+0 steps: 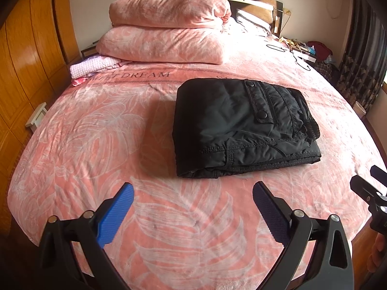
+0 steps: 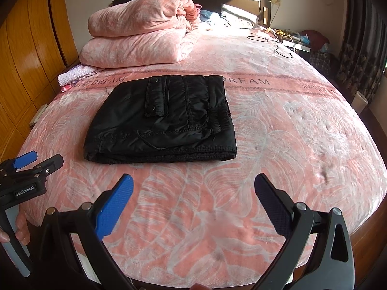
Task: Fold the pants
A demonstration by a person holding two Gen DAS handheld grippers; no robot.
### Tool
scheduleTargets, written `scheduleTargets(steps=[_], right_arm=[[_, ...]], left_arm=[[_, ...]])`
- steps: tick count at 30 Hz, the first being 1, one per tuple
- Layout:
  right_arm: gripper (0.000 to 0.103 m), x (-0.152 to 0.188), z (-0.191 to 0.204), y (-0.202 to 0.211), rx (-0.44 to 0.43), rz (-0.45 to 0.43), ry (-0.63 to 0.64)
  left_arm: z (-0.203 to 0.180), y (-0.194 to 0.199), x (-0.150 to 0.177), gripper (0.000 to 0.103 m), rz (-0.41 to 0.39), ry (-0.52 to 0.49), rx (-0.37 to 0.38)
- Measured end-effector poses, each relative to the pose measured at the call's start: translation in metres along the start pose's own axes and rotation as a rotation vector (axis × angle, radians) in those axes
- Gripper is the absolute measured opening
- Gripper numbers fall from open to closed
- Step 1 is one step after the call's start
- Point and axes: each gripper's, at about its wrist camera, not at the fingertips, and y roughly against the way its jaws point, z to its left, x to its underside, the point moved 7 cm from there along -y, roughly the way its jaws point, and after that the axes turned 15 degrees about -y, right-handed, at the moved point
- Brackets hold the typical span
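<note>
The black pants (image 1: 244, 125) lie folded into a compact, roughly rectangular bundle on the pink leaf-patterned bed (image 1: 169, 217), near its middle, with the elastic waistband along the right edge, a snap-buttoned pocket flap on top, and the layered fold edges facing the cameras. Both claws hover apart from the bundle over the near part of the bed, the left claw (image 1: 193, 207) spread wide and holding nothing, the right claw (image 2: 193, 203) likewise wide and empty. Stacked pink quilts (image 2: 135, 38) sit at the headboard end, beyond the pants.

Home bedroom: bed (image 1: 169, 217), stacked quilts (image 1: 167, 31)
</note>
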Motion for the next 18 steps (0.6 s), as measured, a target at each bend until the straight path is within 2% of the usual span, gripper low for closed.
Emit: scheduleTargets(steps=[18], right_arm=[[0.100,0.0028,-0.0013,-0.0052,-0.001,0.013,-0.002]], left_arm=[[-0.0001,-0.0010,-0.0012,0.099,-0.014,-0.016,-0.008]])
